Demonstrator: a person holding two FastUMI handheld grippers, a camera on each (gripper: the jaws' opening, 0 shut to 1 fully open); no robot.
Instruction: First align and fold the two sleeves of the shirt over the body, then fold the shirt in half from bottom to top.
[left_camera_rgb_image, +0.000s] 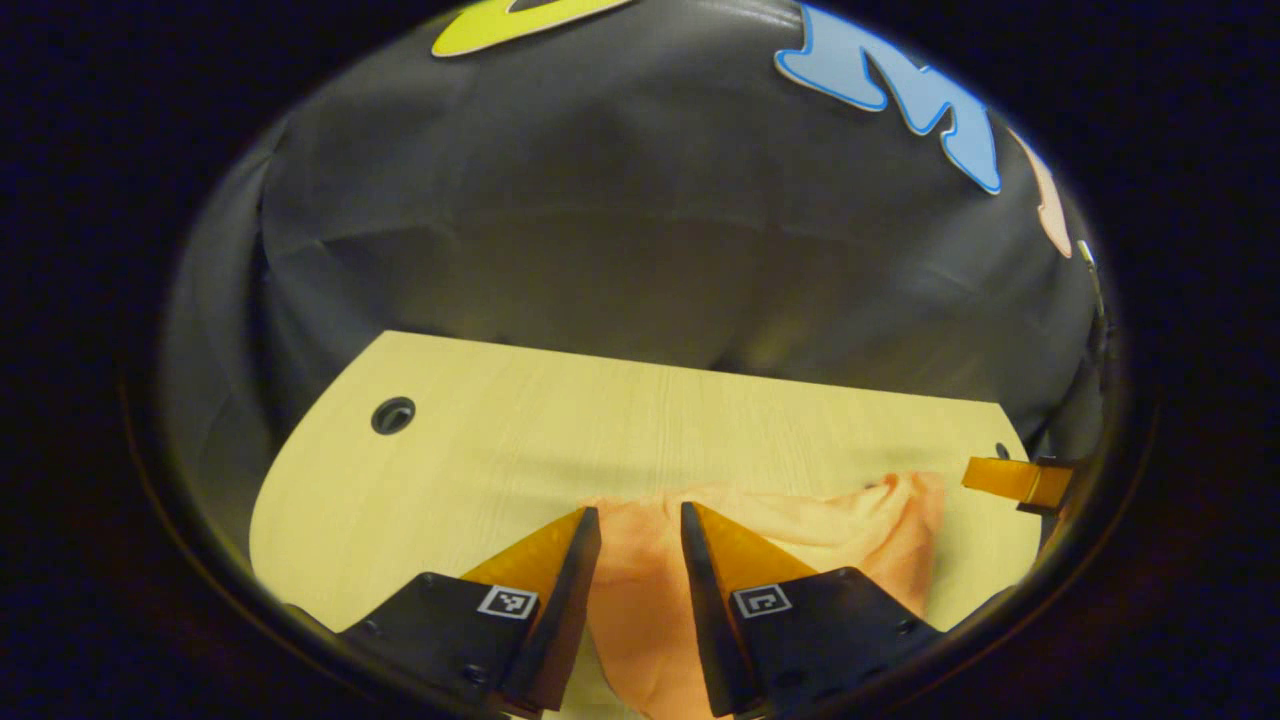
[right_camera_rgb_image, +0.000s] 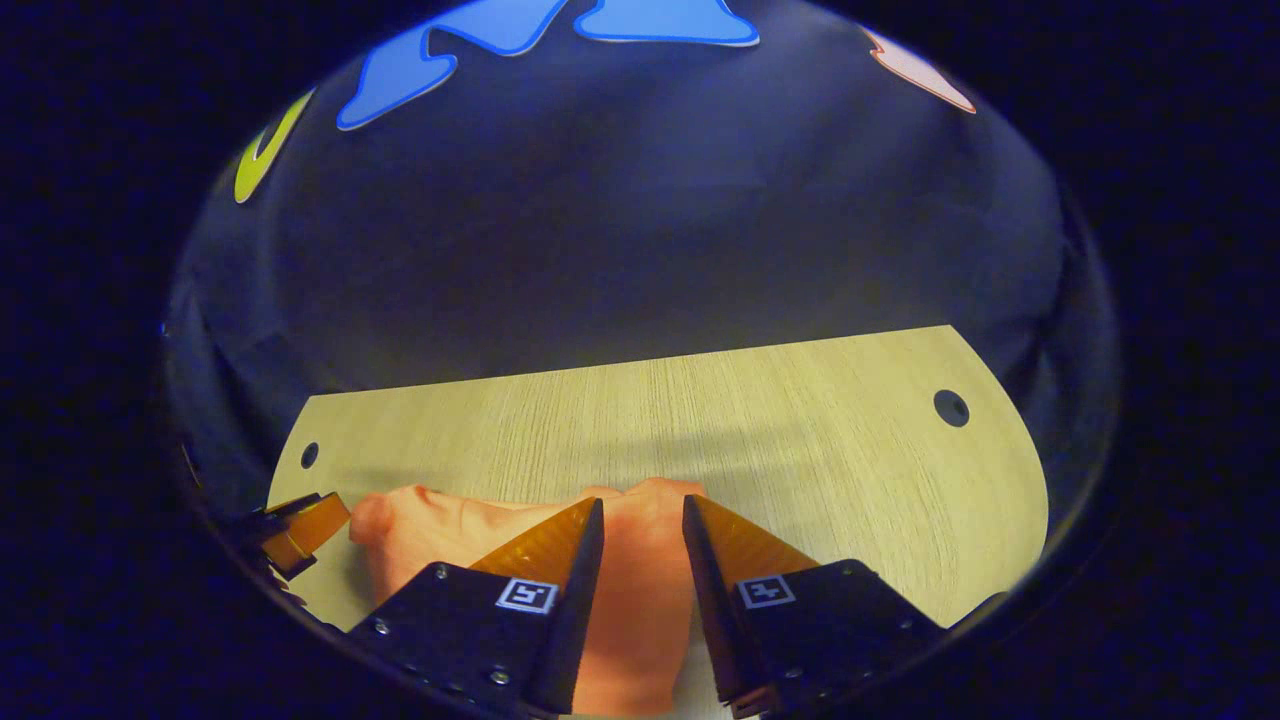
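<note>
In the left gripper view, the left gripper (left_camera_rgb_image: 640, 520) hangs over a soft, rumpled shirt (left_camera_rgb_image: 800, 520) with its wedge-shaped fingers apart, cloth showing in the gap but not pinched. The shirt lies bunched on the near part of a pale wood-grain table (left_camera_rgb_image: 480, 440) (rounded corners, a round cable hole (left_camera_rgb_image: 393, 415)). The right gripper (left_camera_rgb_image: 1020, 482) peeks in at the far right.

In the right gripper view, the right gripper (right_camera_rgb_image: 643, 515) likewise stands open above the shirt (right_camera_rgb_image: 450, 525), which lies crumpled at the table's (right_camera_rgb_image: 800, 430) near edge. The left gripper (right_camera_rgb_image: 300, 530) sits at lower left, just beside the cloth. Dark wrinkled fabric walls the booth behind.
</note>
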